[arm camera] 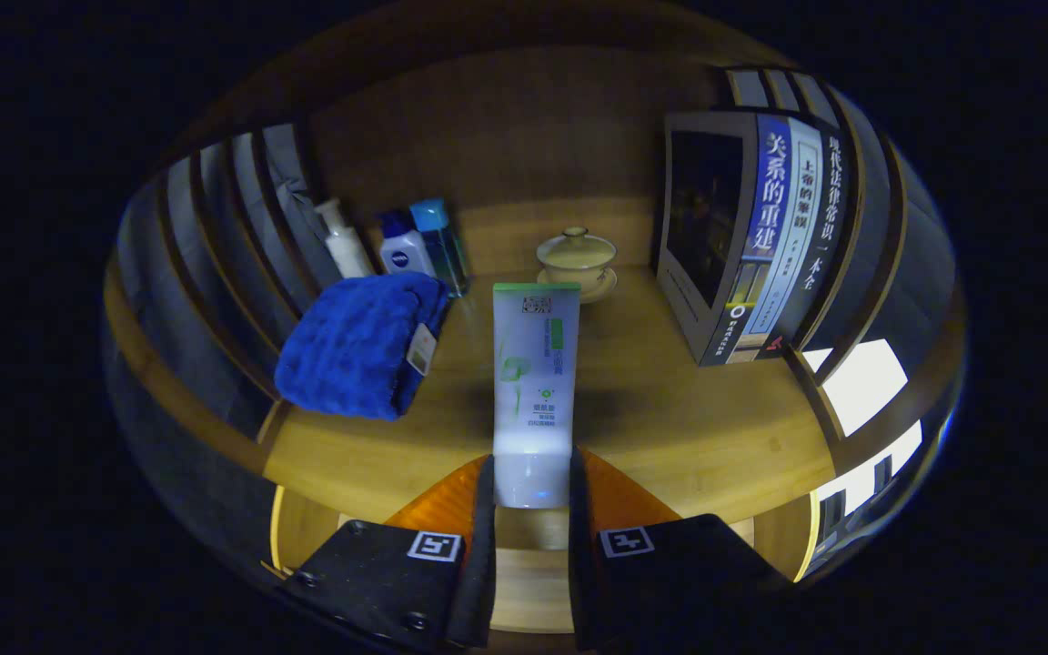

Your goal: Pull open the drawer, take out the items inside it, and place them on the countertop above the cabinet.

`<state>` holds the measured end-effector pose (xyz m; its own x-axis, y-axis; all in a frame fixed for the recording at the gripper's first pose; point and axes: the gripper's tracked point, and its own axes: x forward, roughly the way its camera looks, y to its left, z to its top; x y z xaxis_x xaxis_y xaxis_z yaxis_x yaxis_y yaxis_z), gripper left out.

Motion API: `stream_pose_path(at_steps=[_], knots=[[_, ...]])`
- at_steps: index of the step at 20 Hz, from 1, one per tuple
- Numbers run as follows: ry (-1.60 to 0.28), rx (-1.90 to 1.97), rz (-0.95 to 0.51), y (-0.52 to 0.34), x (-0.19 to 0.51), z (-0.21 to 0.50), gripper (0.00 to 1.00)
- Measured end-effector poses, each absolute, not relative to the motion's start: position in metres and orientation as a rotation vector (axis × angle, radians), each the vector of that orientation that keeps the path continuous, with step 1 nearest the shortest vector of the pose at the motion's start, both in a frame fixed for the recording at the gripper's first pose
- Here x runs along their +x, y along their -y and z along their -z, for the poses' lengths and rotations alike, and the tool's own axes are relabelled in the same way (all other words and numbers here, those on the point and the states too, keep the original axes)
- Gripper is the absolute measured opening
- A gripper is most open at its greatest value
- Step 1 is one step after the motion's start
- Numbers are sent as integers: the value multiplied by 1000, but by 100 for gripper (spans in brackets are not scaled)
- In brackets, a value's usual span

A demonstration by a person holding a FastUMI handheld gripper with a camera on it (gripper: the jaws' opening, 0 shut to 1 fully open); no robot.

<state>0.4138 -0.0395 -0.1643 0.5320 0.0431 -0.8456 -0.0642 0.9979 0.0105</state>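
I have the gripper (531, 478) closed narrow on the tube (534, 382), 1 finger pressing each side of its lower end, and the tube stands upright over the countertop (688, 409), just ahead of the fingers. I judge I am well into the task: this tube looks like an item taken from the drawer and now being set down on the wooden top, though I cannot tell whether its base already touches the wood, because the fingers hide that end. To its left a blue towel (356, 346) lies on the countertop, near the tube but apart from it; it may be another drawer item already placed, but I cannot confirm that. Beyond it stand 3 bottles (401, 246) against the back wall, with a lidded cup (576, 257) on a saucer behind the tube and 2 books (760, 236) upright to the right. What is left: release the tube, then check the drawer for more items. The scene is dim, and small print is hard to make out.
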Motion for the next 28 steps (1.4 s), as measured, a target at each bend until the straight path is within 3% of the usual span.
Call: stream_pose_path(at_steps=[8, 16, 19, 22, 28], knots=[[-1044, -60, -41, 38, 415, 193, 42], [-1006, -77, -1, 40, 416, 195, 53], [-1006, -80, 4, 40, 415, 196, 82], [-1004, -60, 6, 38, 412, 193, 99], [-841, -3, -13, 43, 406, 124, 99]])
